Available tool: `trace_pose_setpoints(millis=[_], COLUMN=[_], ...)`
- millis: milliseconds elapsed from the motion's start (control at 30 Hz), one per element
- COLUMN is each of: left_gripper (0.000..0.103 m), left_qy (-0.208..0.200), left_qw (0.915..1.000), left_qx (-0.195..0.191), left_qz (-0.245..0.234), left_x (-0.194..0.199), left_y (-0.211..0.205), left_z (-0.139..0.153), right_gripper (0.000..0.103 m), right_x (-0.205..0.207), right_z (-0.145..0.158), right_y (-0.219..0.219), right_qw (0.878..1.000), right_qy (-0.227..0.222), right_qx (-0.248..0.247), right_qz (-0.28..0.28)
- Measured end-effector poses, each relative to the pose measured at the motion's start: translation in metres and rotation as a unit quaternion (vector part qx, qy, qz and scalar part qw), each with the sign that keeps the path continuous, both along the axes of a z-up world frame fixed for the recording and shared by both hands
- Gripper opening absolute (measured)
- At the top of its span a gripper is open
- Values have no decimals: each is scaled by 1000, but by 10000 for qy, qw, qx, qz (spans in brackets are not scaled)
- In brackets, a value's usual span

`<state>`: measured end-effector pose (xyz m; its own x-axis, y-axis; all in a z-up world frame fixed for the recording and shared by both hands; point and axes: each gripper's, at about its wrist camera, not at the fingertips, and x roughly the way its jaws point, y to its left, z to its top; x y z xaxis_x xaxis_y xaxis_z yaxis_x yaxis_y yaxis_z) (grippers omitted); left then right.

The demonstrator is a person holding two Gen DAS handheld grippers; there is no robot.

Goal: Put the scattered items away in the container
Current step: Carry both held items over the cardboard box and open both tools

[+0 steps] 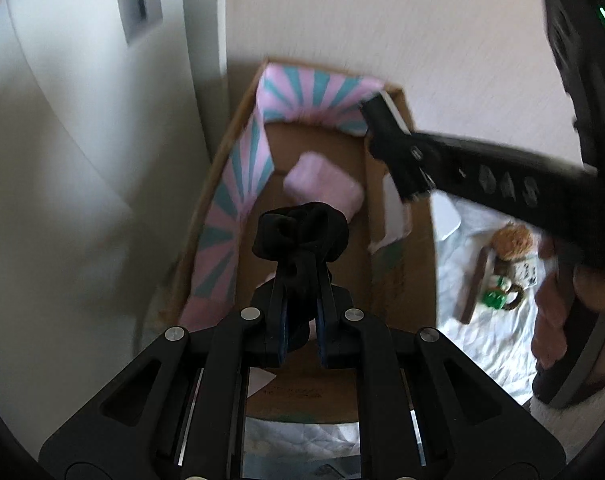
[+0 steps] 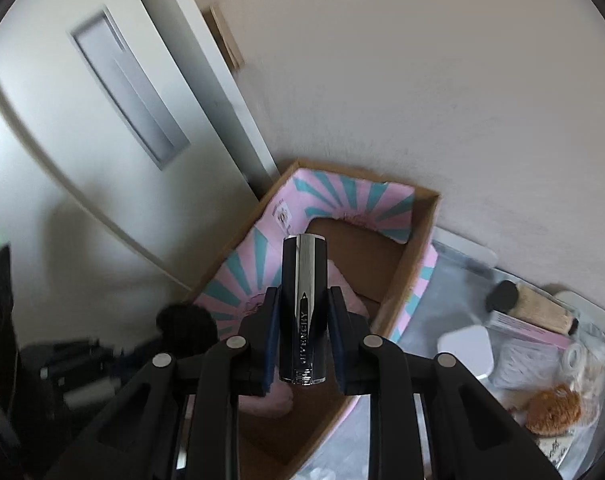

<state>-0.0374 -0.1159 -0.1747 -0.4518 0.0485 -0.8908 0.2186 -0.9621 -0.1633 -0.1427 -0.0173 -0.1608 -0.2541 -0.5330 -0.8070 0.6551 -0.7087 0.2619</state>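
Both hands are loaded, and both loads hang over the cardboard box (image 1: 398,272)! In the left wrist view the left gripper (image 1: 300,280) is clamped tight on a black scrunchie (image 1: 301,230), the fabric bunched above the fingertips and trailing down between them. Over in the right wrist view the right gripper (image 2: 304,312) is pinching a black-and-silver lipstick tube (image 2: 304,304), lettering down its side, the pads squeezing its lower half.

Below them the box sits tucked against the white wall (image 1: 422,20), lined with pink-and-teal striped flaps (image 1: 238,184), and a soft pink pouch (image 1: 324,186) already lies on its floor. Out to the side, on the pale crinkled sheet (image 1: 490,336), more clutter waits: an orange fuzzy item (image 2: 554,408), a white square case (image 2: 466,350), a pink slim box (image 2: 530,328).

Now the risks. The two grippers are close together here, the right one crossing the box's far corner in the left wrist view, so they could knock each other on the way down. The lipstick is slick and held low, so it could swivel or slip out early and bounce off the rim. The scrunchie could snag on a pad and refuse to drop.
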Motion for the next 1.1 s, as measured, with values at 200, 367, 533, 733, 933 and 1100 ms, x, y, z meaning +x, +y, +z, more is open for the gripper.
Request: trace_pose_setpoints(millis=[200, 367, 533, 733, 933, 1100], left_gripper=[9, 9, 9, 9, 20, 54], left_qy=[-316, -434, -450, -447, -446, -358], left_qw=[9994, 9988, 9987, 9987, 9985, 9983], left_qx=[156, 210, 216, 223, 306, 449], left_qz=[63, 118, 113, 98, 98, 6], left_x=[-1, -4, -5, -6, -7, -7], left_y=[-8, -13, -13, -10, -12, -3], left_z=[-32, -45, -48, -48, -49, -44], right_gripper=[21, 21, 21, 21, 21, 27], right_x=[-9, -7, -5, -4, -4, -4], right_z=[-33, -53, -64, -68, -68, -66], right_y=[-32, -45, -50, -47, -46, -44], right_qw=[9988, 9971, 9956, 9952, 9952, 9956], right_qy=[-326, -494, -543, -548, -490, -404], right_qx=[303, 472, 655, 714, 760, 789], right_qz=[194, 321, 394, 374, 371, 307])
